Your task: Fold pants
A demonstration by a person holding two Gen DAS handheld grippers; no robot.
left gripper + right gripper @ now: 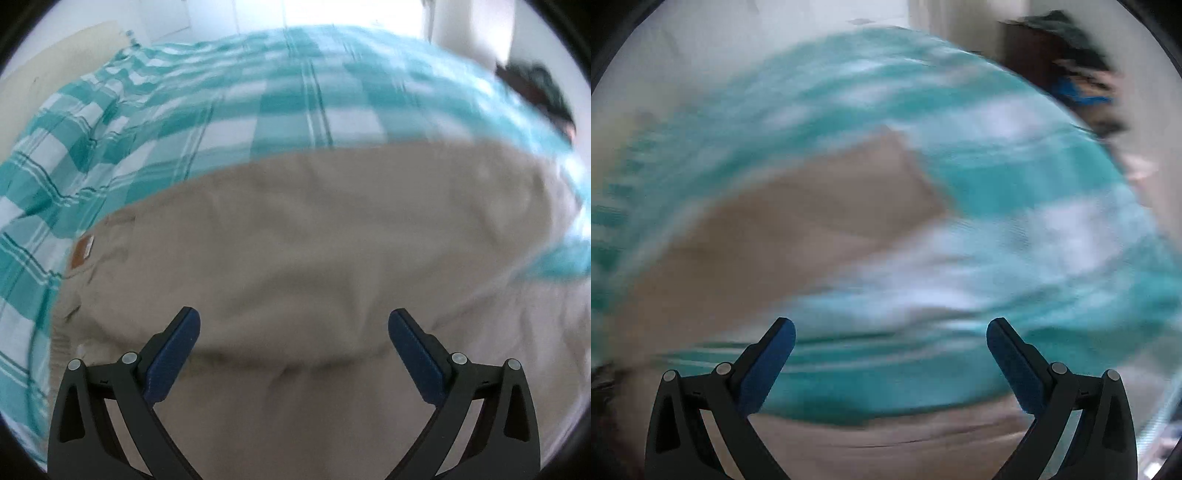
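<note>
Left gripper point(294, 320) is hanging jaws wide apart, gripping nothing, right over the khaki pants point(314, 229), which are lying lengthwise left-to-right on the teal checked cover point(236, 110); right gripper point(891, 330), equally spread and empty, is sitting off-cloth, pants up-left; I'm judging left nearer.

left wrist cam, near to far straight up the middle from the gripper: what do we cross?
Left gripper, open and empty → beige pants → teal-and-white checked bedspread → pale wall at the far edge.
</note>
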